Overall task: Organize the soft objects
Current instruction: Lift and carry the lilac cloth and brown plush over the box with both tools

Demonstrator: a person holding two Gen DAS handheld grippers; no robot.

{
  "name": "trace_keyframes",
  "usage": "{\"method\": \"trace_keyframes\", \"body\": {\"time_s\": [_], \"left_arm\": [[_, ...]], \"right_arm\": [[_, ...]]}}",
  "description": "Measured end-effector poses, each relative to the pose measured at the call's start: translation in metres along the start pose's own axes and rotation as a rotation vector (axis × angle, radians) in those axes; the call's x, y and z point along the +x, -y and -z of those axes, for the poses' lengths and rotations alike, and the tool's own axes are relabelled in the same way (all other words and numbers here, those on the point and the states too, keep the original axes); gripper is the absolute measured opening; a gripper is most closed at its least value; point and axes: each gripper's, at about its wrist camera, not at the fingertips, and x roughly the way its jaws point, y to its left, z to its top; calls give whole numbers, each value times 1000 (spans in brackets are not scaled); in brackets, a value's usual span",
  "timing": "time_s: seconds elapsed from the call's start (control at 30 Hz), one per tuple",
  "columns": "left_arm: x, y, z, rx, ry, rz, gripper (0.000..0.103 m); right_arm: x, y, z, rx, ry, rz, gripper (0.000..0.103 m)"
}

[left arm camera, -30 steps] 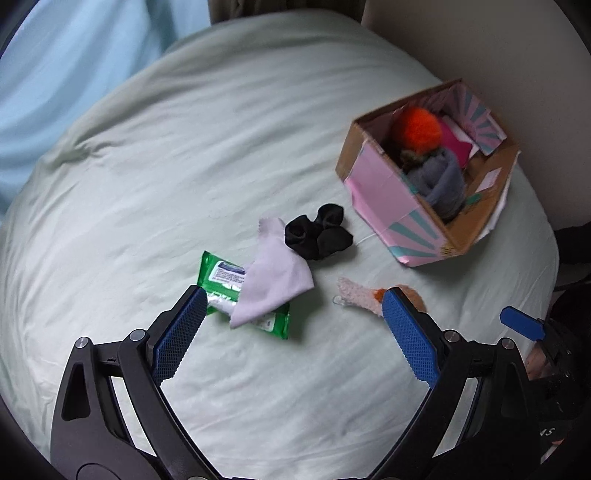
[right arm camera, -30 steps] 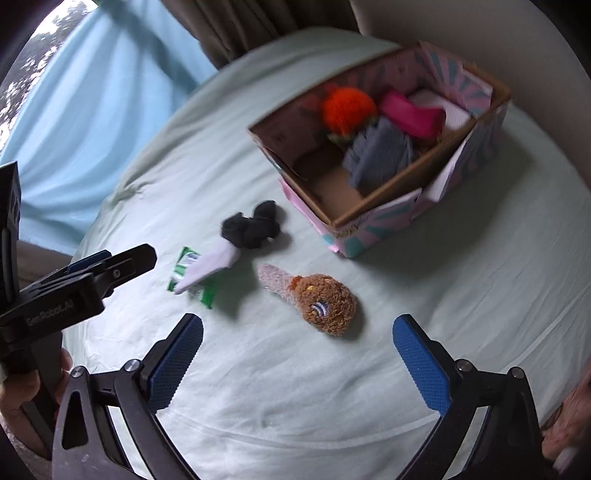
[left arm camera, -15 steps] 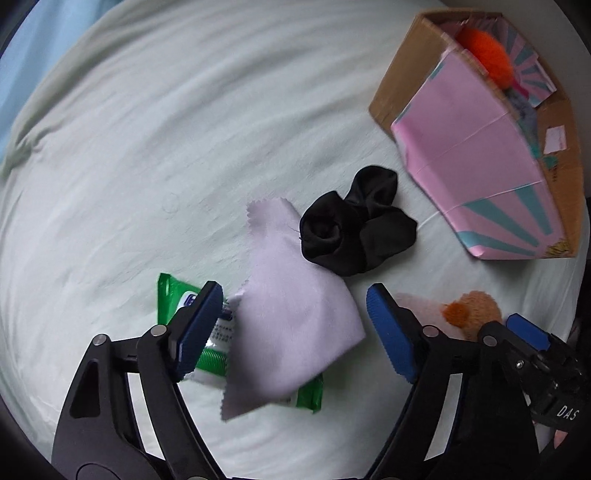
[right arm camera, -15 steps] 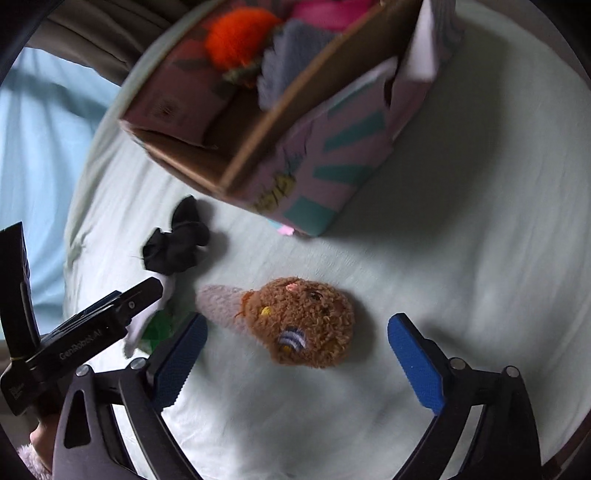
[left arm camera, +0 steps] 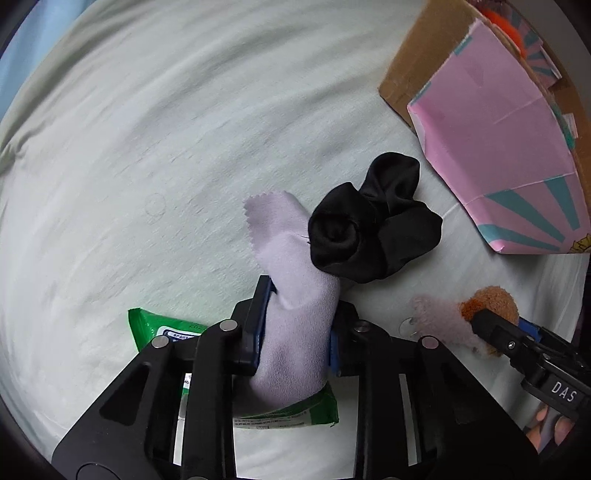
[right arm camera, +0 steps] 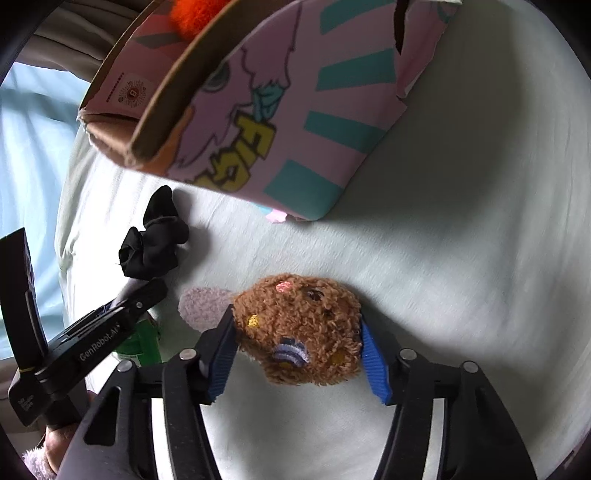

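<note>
My left gripper (left arm camera: 297, 325) is shut on a pale lilac cloth (left arm camera: 291, 295) that lies over a green wipes packet (left arm camera: 155, 332) on the bed. A black scrunchie (left arm camera: 373, 229) lies just beyond the cloth. My right gripper (right arm camera: 299, 343) is shut on a brown plush toy (right arm camera: 299, 325) with a pink fuzzy end (right arm camera: 201, 306); the toy rests on the sheet. The pink and teal cardboard box (right arm camera: 295, 122) stands just behind it, with an orange fluffy thing (right arm camera: 195, 14) inside. The box also shows in the left wrist view (left arm camera: 495, 122).
The pale green bedsheet (left arm camera: 147, 147) spreads far to the left. The left gripper's body (right arm camera: 92, 339) sits close beside the right one. A light blue curtain (right arm camera: 26, 147) hangs past the bed's left edge.
Both grippers have dropped down to the bed and closed: the left on the lilac cloth, the right on the brown plush toy.
</note>
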Motion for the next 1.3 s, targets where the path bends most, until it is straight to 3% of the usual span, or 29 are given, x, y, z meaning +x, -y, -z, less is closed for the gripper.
{"method": "trace_keyframes", "body": {"time_s": [0.2,0.43,0.9,1.3], "left_arm": [[-14,0,0,-4,13,-2,18],[-64,-2,3,-65,81,1,16],[-190,40,64,-192,244,-29,16],[-270,107,76,-264,371,-30,16]], "right_arm": [[-8,-3,2,-14,6,-4,52],[-39,-2,2,-16,45,-44,51],[-151,4,25,-136,152,-128,51],[-257,5,-21,-281,232,-143,51]]}}
